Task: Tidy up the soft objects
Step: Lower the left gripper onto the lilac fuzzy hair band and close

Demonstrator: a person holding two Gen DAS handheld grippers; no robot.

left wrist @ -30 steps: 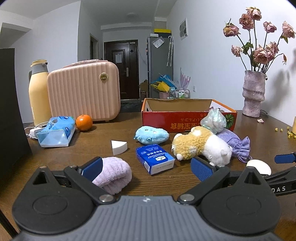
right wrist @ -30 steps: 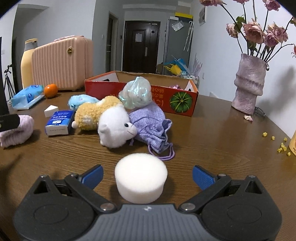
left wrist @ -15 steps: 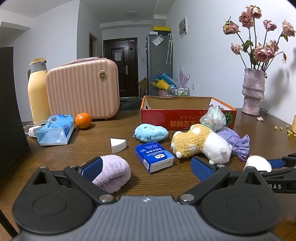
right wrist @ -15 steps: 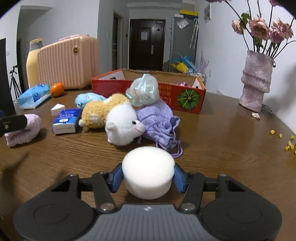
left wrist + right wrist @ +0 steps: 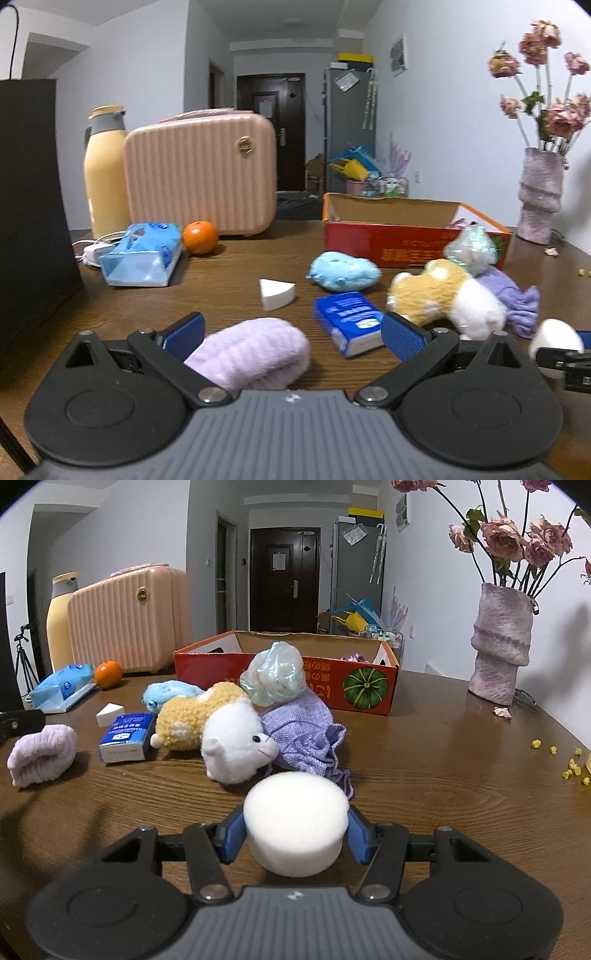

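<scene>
Right gripper [image 5: 295,836] clamped on the round white sponge [image 5: 295,821], blue pads pressing both flanks; the sponge looks just clear of the wooden table [image 5: 461,794]. The jaws stood wide around it a second ago and have just been closing.

Open red cardboard box [image 5: 280,672] lies straight ahead at the far side, beyond the white-and-tan plush toy [image 5: 236,744] and lilac knit pouch [image 5: 306,734]. Judged: the sponge must pass above that heap to reach the box.

Left gripper [image 5: 291,332] apart, jaws wide. The rolled lilac sock [image 5: 251,354] lies between them, against the left pad, long axis running near-left to far-right. Not gripped. Since the earlier frame the left view sits slightly closer.
</scene>
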